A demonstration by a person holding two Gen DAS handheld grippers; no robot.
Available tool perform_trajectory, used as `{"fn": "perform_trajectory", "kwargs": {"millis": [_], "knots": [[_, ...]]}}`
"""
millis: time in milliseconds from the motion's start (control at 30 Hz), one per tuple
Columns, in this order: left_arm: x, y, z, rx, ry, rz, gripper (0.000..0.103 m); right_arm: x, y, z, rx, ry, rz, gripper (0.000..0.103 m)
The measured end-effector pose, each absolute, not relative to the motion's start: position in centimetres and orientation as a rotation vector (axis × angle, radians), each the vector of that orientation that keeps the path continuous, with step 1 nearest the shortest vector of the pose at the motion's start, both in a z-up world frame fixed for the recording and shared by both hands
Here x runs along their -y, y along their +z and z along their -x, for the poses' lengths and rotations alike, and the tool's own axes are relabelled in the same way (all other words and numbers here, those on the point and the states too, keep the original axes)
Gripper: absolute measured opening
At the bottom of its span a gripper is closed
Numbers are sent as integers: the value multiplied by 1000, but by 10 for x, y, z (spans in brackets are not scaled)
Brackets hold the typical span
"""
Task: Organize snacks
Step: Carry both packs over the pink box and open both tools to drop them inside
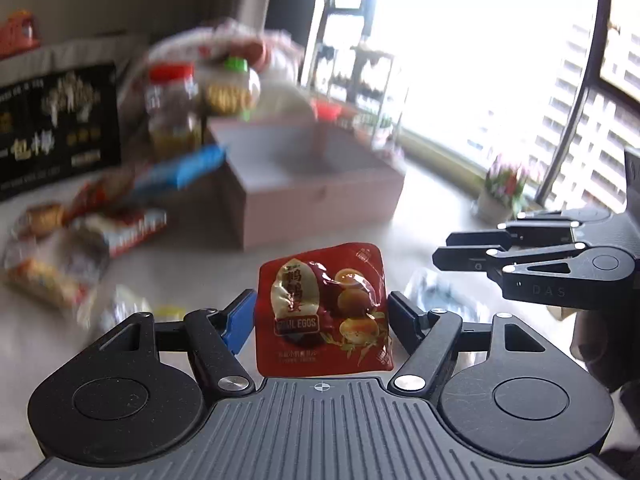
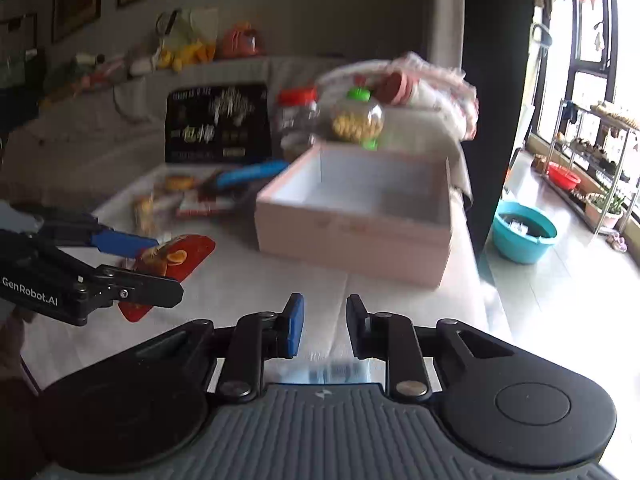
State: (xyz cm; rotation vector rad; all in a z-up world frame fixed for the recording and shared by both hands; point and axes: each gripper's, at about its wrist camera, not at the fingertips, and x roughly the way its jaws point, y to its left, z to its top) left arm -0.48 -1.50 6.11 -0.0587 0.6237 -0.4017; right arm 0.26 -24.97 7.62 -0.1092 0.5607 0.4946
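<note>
My left gripper is shut on a red quail-egg packet and holds it above the white table; the packet also shows in the right wrist view, between the left gripper's fingers. An open pink box stands ahead with a bare white inside; it also shows in the left wrist view. My right gripper is open with a narrow gap and holds nothing; it shows at the right of the left wrist view. A pale wrapper lies under it.
Several loose snack packets and a blue packet lie left of the box. Two jars and a black box stand behind. A teal basin sits on the floor to the right, past the table edge.
</note>
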Motion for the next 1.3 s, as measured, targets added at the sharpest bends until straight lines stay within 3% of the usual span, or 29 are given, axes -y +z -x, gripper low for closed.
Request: {"fn": "perform_trajectory", "kwargs": {"millis": [67, 133, 167, 200, 467, 533, 667, 800, 967, 1033, 1067, 1100, 1200, 1300], "knots": [[12, 70, -1, -584, -393, 88, 76, 251, 84, -7, -550, 499, 129, 27], [9, 75, -6, -569, -371, 102, 76, 250, 83, -12, -580, 495, 161, 51], [7, 74, -6, -570, -365, 106, 76, 251, 78, -14, -602, 494, 169, 74], [5, 73, -6, -578, -362, 107, 76, 252, 72, -14, -622, 491, 172, 81], [8, 23, -8, -769, -355, 73, 76, 244, 22, -16, -769, 498, 149, 80], [9, 17, -8, -785, -355, 71, 76, 239, 16, -18, -801, 511, 163, 66], [8, 15, -6, -787, -355, 79, 76, 232, 21, -12, -782, 519, 214, 59], [3, 40, -7, -709, -379, 132, 76, 240, 51, -17, -713, 543, 156, 59], [3, 108, -49, -513, -436, 172, 77, 241, 119, -63, -510, 510, 158, 60], [6, 137, -77, -401, -428, 174, 77, 236, 133, -92, -429, 456, 198, 65], [7, 149, -92, -351, -420, 180, 77, 234, 135, -110, -416, 441, 210, 74], [8, 159, -112, -319, -417, 199, 77, 232, 135, -126, -423, 416, 210, 77], [14, 159, -182, -448, -471, 291, 77, 232, 124, -152, -469, 333, 184, 77], [29, 118, -231, -627, -412, 241, 77, 230, 106, -145, -505, 344, 162, 77]]}}
